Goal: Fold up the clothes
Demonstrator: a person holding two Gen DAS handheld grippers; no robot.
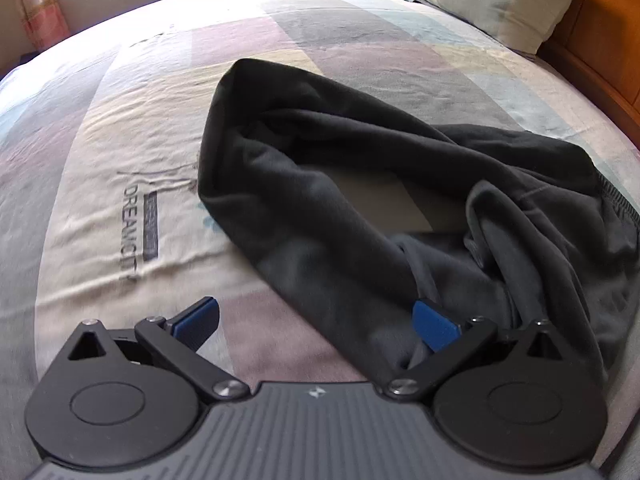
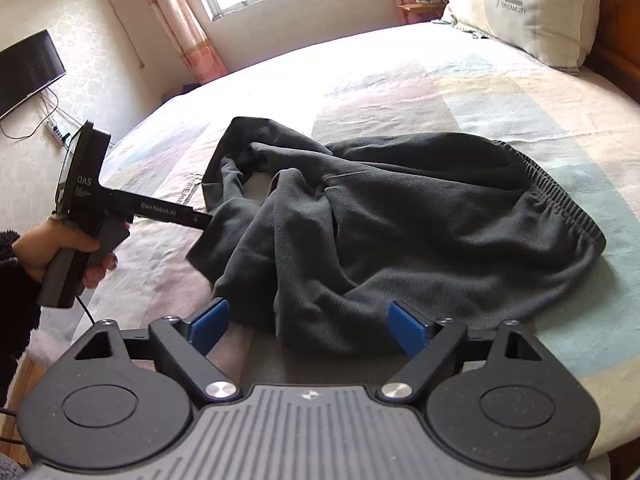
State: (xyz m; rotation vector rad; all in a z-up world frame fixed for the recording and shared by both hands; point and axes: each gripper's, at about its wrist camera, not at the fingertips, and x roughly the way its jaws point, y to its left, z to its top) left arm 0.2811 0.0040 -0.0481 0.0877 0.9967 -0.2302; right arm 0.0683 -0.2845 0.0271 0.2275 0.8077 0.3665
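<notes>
Trousers (image 2: 400, 232) lie bunched ahead of our right gripper (image 2: 308, 326) and left gripper (image 1: 316, 320), both wide open and empty; grabbing several layers would skew the fold.

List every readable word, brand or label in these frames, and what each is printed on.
"DREAMCITY": on the bed sheet; small box beside it unreadable.
"DREAMCITY": on the pillow.
"DAS": on the left hand-held gripper; smaller lines beneath too small to read.
"GenRobot.AI": along that hand-held gripper's bar.
</notes>
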